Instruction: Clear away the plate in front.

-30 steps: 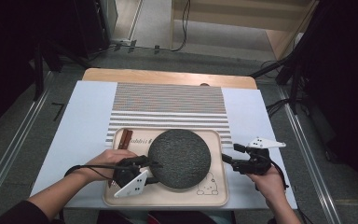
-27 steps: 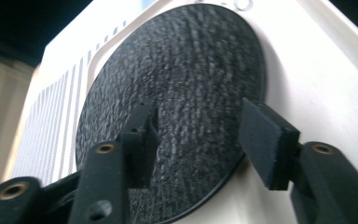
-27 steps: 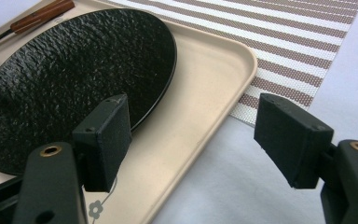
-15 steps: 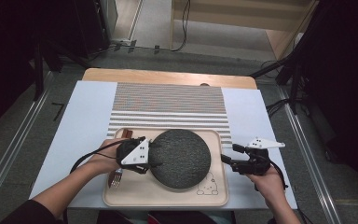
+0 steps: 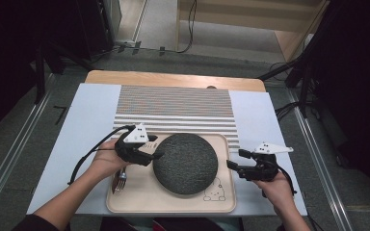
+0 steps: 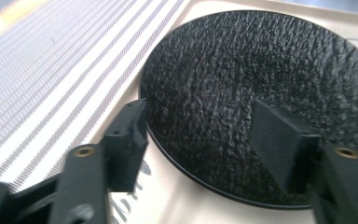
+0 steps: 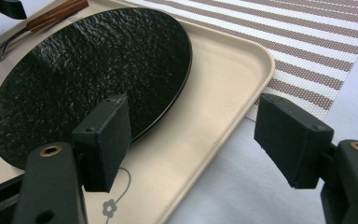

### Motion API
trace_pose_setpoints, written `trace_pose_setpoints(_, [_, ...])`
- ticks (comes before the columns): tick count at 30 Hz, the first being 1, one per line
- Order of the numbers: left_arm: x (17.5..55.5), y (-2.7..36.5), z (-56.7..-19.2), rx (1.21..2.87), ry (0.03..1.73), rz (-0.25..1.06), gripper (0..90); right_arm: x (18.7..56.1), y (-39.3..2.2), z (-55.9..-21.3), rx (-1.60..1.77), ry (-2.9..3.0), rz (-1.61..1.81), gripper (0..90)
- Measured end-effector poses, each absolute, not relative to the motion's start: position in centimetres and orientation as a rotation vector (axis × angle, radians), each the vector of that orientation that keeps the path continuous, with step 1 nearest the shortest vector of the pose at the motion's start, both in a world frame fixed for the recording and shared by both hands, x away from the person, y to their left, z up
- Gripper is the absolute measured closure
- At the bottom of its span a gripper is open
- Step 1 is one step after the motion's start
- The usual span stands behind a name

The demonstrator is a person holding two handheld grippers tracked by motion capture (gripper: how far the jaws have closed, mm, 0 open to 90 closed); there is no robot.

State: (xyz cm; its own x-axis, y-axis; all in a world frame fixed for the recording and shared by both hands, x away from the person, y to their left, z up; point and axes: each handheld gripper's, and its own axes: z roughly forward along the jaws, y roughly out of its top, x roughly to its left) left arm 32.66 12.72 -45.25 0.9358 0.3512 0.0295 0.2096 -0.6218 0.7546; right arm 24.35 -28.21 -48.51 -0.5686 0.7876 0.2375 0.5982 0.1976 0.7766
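Observation:
A dark, rough-textured round plate (image 5: 185, 162) lies on a beige tray (image 5: 139, 195) with a small bear drawing at its front right corner. At the tray's left side a fork (image 5: 119, 182) lies with its tines toward me, the handle partly under my left hand. My left gripper (image 5: 151, 153) points right at the plate's left rim. In the left gripper view its jaws (image 6: 209, 140) have just been opening; the plate's (image 6: 242, 70) rim lies between them, unpressed. My right gripper (image 5: 236, 160) stands open at the tray's right edge, its jaws (image 7: 196, 135) straddling the tray rim (image 7: 205, 102).
A brown-and-white striped placemat (image 5: 176, 106) lies beyond the tray on a white table cover (image 5: 86, 120). The wooden table edge (image 5: 173, 79) shows at the back. The fork's wooden handle (image 7: 56, 14) appears past the plate (image 7: 84, 70) in the right gripper view.
My left gripper has moved away from me, from the tray's front left over the fork up to the plate's left rim. The fork now lies uncovered. The right gripper has stayed put.

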Motion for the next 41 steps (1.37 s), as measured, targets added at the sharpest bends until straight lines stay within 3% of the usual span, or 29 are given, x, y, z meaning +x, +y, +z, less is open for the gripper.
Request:
trace_pose_setpoints(19, [32.1,16.0,-45.2,2.215,0.707,0.152,29.6,24.2,-27.9,-48.4,1.309,2.274,1.327,25.2])
trace_pose_setpoints(41, [30.3,20.7,-45.4,2.129,0.857,0.215,29.5,24.0,-27.6,-48.6,1.299,2.309,1.327,25.2])
